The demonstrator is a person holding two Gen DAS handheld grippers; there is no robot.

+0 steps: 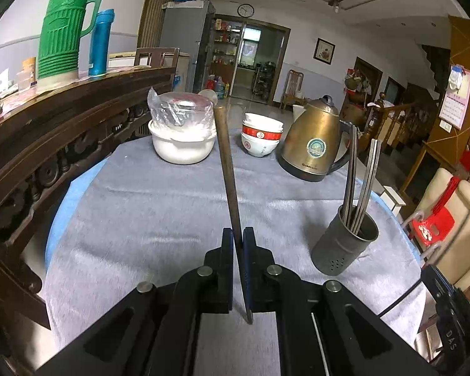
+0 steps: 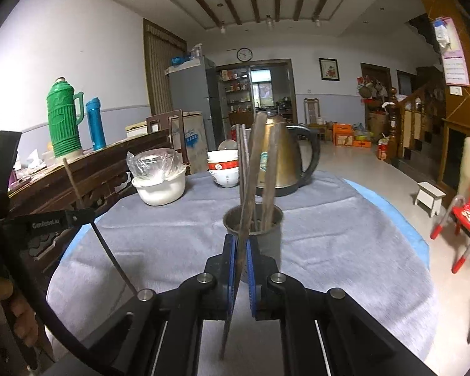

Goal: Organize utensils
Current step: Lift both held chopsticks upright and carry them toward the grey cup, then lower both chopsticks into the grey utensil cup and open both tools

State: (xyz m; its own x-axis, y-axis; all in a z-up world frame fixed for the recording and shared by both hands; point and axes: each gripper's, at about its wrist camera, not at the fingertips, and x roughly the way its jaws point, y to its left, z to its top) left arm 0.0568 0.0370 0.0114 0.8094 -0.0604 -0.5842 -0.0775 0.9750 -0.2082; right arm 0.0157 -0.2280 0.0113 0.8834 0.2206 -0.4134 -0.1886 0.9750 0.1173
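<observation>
Two grippers, each clenched on one brown chopstick. Left gripper grips its chopstick upright over the grey cloth, top end reaching past the bowls. Right gripper pinches a second chopstick just in front of the metal holder, shaft leaning over its rim.

Holder contents — about four metal sticks in the left view; exact count hard to make out, shafts overlap.

Also on the table: one kettle, one stack of bowls, one wrapped white pot. Left view — holder's base perforated, lower ends of sticks hidden inside.
</observation>
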